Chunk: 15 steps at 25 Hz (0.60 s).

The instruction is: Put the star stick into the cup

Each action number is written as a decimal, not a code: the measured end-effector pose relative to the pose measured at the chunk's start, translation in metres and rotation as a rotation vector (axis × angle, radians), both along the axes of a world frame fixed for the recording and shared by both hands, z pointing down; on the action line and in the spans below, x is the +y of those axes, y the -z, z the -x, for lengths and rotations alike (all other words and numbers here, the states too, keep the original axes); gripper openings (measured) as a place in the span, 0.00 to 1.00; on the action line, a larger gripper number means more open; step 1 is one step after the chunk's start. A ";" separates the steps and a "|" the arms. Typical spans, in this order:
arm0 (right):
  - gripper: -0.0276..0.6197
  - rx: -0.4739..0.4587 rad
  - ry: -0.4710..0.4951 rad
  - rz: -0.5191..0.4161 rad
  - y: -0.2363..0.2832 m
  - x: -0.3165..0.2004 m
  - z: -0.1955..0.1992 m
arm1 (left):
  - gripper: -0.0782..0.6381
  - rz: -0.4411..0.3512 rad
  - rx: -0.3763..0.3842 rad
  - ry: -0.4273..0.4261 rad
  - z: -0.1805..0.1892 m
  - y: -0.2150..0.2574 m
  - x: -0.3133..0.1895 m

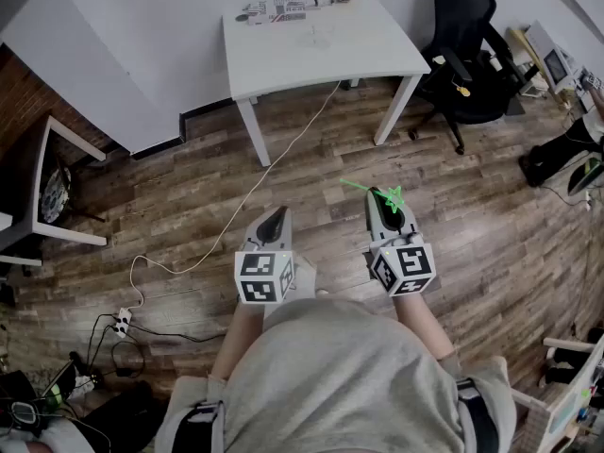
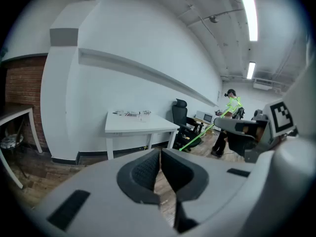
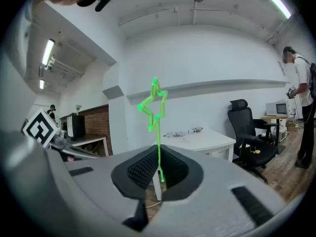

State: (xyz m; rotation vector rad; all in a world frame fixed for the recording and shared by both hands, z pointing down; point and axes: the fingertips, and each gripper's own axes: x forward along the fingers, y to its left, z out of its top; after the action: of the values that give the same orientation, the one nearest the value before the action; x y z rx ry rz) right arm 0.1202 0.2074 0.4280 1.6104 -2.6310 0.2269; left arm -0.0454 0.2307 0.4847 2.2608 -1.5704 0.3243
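Observation:
My right gripper (image 1: 380,194) (image 3: 159,168) is shut on the thin stem of a green star stick (image 1: 394,196) (image 3: 154,105). In the right gripper view the star stands above the jaws. The stick (image 2: 197,137) also shows as a slanted green line in the left gripper view. To its left, at the same height, my left gripper (image 1: 276,213) (image 2: 161,169) is shut with nothing in it. A small clear cup (image 1: 316,35) (image 2: 144,114) stands on the white table (image 1: 368,59) some way ahead. Both grippers hang over the wooden floor, well short of that table.
Papers and small items (image 1: 283,9) lie along the table's far edge. A black office chair (image 1: 467,45) stands to its right. A white cable (image 1: 255,187) runs across the floor to a power strip (image 1: 121,323). Another table (image 1: 47,187) is at the left. A person (image 3: 303,98) stands far right.

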 end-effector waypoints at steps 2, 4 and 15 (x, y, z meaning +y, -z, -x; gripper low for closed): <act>0.06 -0.008 -0.005 -0.003 0.004 0.013 -0.005 | 0.12 -0.005 -0.002 0.002 0.000 0.004 0.014; 0.06 -0.015 -0.006 -0.011 0.008 0.024 -0.008 | 0.12 -0.006 0.001 0.008 0.002 0.008 0.026; 0.06 -0.040 0.006 -0.041 0.021 0.044 -0.019 | 0.12 -0.039 -0.002 0.028 -0.007 0.022 0.041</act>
State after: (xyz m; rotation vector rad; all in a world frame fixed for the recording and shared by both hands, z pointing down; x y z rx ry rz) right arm 0.1396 0.2518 0.4074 1.6262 -2.6876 0.2082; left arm -0.0387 0.2713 0.4631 2.2658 -1.6219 0.2914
